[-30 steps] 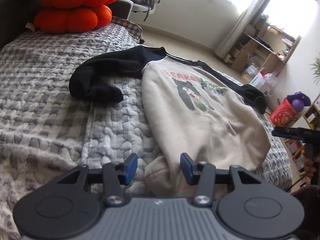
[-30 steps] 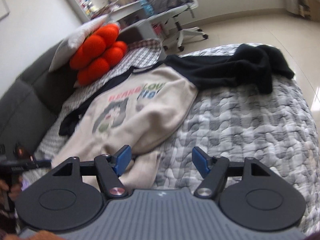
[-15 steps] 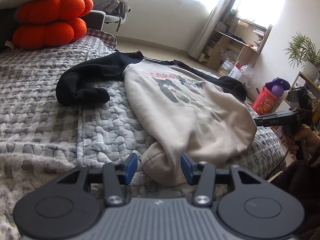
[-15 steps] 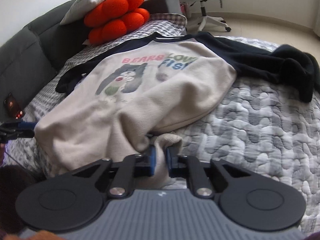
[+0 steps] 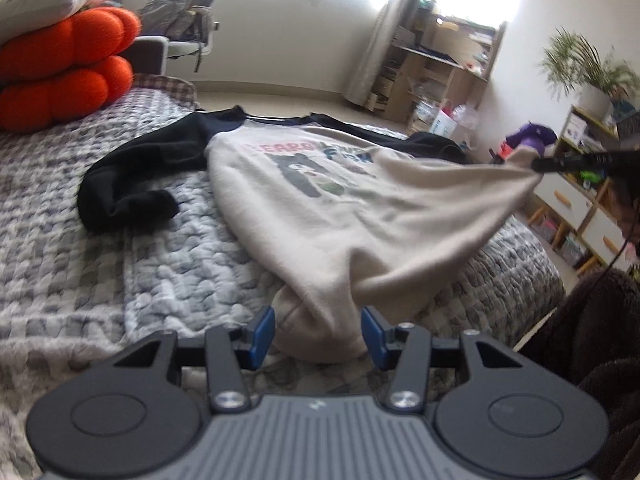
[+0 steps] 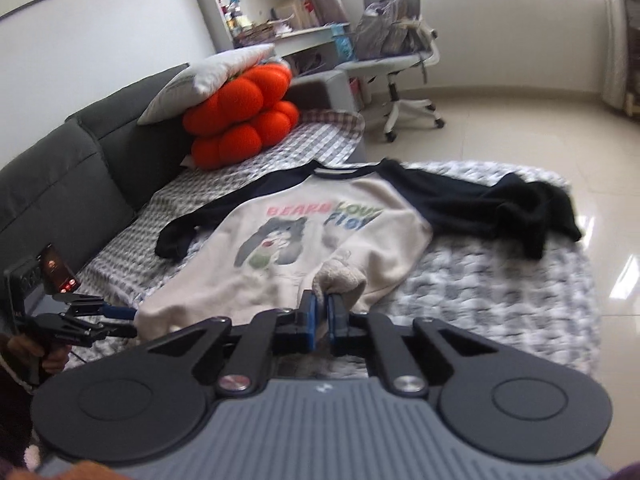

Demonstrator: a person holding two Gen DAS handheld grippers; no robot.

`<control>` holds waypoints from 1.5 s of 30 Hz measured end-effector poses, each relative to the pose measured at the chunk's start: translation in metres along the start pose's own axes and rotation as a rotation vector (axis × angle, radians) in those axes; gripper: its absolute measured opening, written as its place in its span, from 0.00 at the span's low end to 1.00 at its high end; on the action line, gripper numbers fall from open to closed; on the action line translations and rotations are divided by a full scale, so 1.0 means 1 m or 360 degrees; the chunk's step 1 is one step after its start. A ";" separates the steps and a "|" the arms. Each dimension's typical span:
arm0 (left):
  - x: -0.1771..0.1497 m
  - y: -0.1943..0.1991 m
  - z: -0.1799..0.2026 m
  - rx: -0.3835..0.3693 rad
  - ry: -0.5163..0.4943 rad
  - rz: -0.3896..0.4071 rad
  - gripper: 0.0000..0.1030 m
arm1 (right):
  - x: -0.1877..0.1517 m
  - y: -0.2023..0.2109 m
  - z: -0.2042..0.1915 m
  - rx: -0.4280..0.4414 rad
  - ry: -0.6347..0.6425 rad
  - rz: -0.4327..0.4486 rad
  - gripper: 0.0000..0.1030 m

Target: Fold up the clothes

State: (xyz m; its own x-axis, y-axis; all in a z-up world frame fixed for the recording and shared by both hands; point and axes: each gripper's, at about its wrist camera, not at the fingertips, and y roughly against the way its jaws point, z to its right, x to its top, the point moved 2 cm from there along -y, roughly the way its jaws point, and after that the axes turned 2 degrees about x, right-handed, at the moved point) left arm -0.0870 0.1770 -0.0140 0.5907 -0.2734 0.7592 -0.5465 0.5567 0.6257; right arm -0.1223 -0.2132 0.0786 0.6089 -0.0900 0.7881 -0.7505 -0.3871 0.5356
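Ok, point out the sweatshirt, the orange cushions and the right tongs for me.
sweatshirt (image 6: 320, 240): right wrist view, cream front by the bear print.
orange cushions (image 6: 240, 120): right wrist view, middle of the stack.
right tongs (image 6: 320, 322): right wrist view, between the blue tips.

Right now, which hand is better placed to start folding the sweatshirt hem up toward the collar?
Right. The right tool is shut on a hem corner of the sweatshirt, raised off the quilt. The left tool stands open around the other corner.

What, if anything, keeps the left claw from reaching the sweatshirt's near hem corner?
Probably nothing, so yes: the left claw stands open with the sweatshirt hem bunched between its pads, and no other thing lies before it.
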 end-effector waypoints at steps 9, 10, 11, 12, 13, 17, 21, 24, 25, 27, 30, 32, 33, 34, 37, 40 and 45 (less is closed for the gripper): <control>0.002 -0.018 0.029 0.0013 -0.0293 -0.0113 0.47 | -0.018 -0.019 0.041 -0.0080 -0.0182 -0.0064 0.06; 0.002 -0.020 0.031 0.0018 -0.0330 -0.0129 0.47 | -0.019 -0.020 0.043 -0.0080 -0.0193 -0.0067 0.06; 0.003 -0.023 0.033 0.0028 -0.0356 -0.0145 0.47 | -0.020 -0.022 0.044 -0.0079 -0.0202 -0.0069 0.06; 0.004 -0.025 0.033 0.0033 -0.0362 -0.0162 0.46 | -0.021 -0.022 0.046 -0.0078 -0.0208 -0.0071 0.06; 0.004 -0.027 0.031 0.0035 -0.0344 -0.0181 0.40 | -0.021 -0.023 0.047 -0.0077 -0.0212 -0.0074 0.06; 0.006 -0.034 0.023 0.0033 -0.0242 -0.0255 0.07 | -0.024 -0.024 0.054 -0.0076 -0.0235 -0.0083 0.06; 0.013 -0.018 0.012 -0.0137 0.0091 -0.0186 0.04 | -0.025 -0.021 0.056 -0.0063 -0.0265 -0.0063 0.06; 0.020 0.008 0.003 -0.0308 0.0339 -0.0017 0.03 | -0.021 -0.011 0.055 -0.0037 -0.0283 -0.0019 0.06; 0.023 0.016 0.000 -0.0348 0.0411 0.0037 0.03 | -0.018 -0.007 0.054 -0.0026 -0.0291 -0.0002 0.06; 0.027 0.029 -0.007 -0.0385 0.0542 0.0123 0.03 | -0.014 0.001 0.052 -0.0004 -0.0310 0.0031 0.06; 0.031 0.047 -0.017 -0.0435 0.0730 0.0221 0.03 | -0.008 0.012 0.048 0.0026 -0.0358 0.0069 0.06; 0.030 0.053 -0.024 -0.0466 0.0844 0.0229 0.02 | -0.008 0.018 0.047 0.0041 -0.0409 0.0067 0.06; 0.028 0.055 -0.028 -0.0475 0.0892 0.0215 0.02 | -0.008 0.021 0.047 0.0045 -0.0436 0.0059 0.06; 0.026 0.057 -0.031 -0.0481 0.0938 0.0199 0.02 | -0.010 0.022 0.046 0.0046 -0.0464 0.0043 0.06; 0.018 0.057 -0.042 -0.0423 0.1026 0.0099 0.02 | -0.020 0.026 0.046 0.0038 -0.0548 -0.0029 0.02; 0.004 0.049 -0.052 -0.0314 0.1052 -0.0025 0.02 | -0.032 0.029 0.049 0.0022 -0.0609 -0.0103 0.02; -0.016 0.030 -0.060 -0.0136 0.0976 -0.0181 0.04 | -0.055 0.018 0.046 -0.0014 -0.0530 -0.0261 0.07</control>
State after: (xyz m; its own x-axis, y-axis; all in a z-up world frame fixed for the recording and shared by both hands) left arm -0.0774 0.2448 -0.0186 0.8892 0.1508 0.4319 -0.4257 0.6184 0.6606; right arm -0.1575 -0.2577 0.0306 0.7703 -0.3218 0.5505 -0.6374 -0.4134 0.6502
